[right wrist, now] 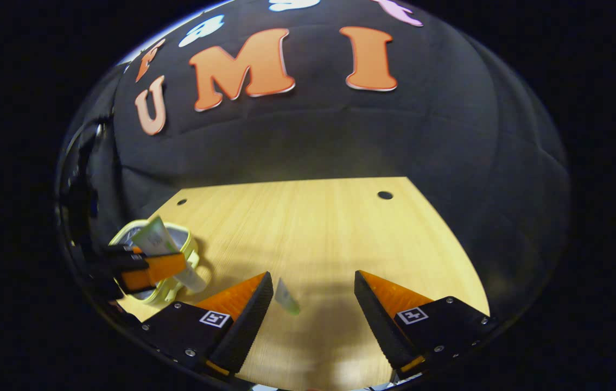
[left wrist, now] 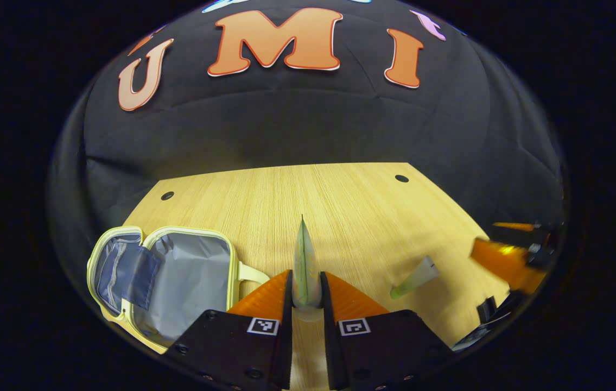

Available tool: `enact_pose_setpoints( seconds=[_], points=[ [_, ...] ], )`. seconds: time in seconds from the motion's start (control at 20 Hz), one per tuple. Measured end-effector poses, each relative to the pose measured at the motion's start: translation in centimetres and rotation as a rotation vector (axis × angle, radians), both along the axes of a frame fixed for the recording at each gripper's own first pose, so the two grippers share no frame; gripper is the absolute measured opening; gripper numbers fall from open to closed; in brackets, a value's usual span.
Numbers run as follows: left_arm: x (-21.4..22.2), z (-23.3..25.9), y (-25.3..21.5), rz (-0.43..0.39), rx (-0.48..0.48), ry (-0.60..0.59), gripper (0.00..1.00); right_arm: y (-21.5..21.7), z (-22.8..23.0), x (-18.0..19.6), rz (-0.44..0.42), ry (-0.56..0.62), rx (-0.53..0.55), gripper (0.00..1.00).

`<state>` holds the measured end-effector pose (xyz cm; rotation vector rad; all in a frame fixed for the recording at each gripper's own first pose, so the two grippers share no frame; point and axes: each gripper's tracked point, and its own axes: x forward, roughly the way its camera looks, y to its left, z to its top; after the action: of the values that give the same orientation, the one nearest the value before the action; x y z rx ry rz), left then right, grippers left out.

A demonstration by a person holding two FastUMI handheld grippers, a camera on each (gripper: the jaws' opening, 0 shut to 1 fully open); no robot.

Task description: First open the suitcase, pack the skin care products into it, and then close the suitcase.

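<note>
- Left gripper, orange ridged fingers on black mounts: clamped on a pale green squeeze tube, both fingers pressing its sides, flat crimped end pointing up and away.
- Same held tube seen from right gripper view, raised in front of the case.
- Small pale yellow soft suitcase with grey lining: lying open on the light wooden tabletop, left of the held tube; handle toward the left gripper.
- Second small green tube with white end: lying on the tabletop, well right of the suitcase.
- Right gripper: fingers wide apart, empty; second tube near the left finger, between the two.
</note>
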<state>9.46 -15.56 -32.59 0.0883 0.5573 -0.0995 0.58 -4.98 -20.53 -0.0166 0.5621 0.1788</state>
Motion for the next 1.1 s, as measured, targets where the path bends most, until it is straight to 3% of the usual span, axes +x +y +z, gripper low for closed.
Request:
enact_pose_setpoints(
  seconds=[0.25,0.45,0.55,0.7,0.8,1.0,1.05,1.1],
  points=[
    [-2.2,3.2,1.5,0.015,-0.031,0.006,0.25,2.9,-5.6,-0.1,0.08,0.102,-0.037,0.96],
    [-3.0,3.9,2.8,0.03,-0.021,0.012,0.25,3.4,-9.5,0.4,0.097,0.195,-0.063,0.86],
    [-3.2,3.5,3.5,0.045,-0.039,0.027,0.25,3.9,-10.4,0.5,0.097,0.245,-0.037,0.75],
    [-3.5,3.0,3.9,0.056,-0.066,0.049,0.25,3.6,-12.3,1.4,0.086,0.278,-0.078,0.46],
    [-3.6,2.9,4.5,0.058,-0.071,0.056,0.25,3.6,-12.3,1.2,0.091,0.299,-0.083,0.34],
    [-3.8,3.5,5.9,0.049,-0.107,0.082,0.26,4.5,-11.0,0.6,0.095,0.329,-0.037,0.31],
    [-3.9,3.6,6.7,0.041,-0.117,0.096,0.25,5.0,-10.3,0.3,0.1,0.332,-0.019,0.27],
    [-3.9,3.9,7.6,0.035,-0.119,0.112,0.25,5.5,-9.6,0.0,0.107,0.331,-0.002,0.31]
  ],
)
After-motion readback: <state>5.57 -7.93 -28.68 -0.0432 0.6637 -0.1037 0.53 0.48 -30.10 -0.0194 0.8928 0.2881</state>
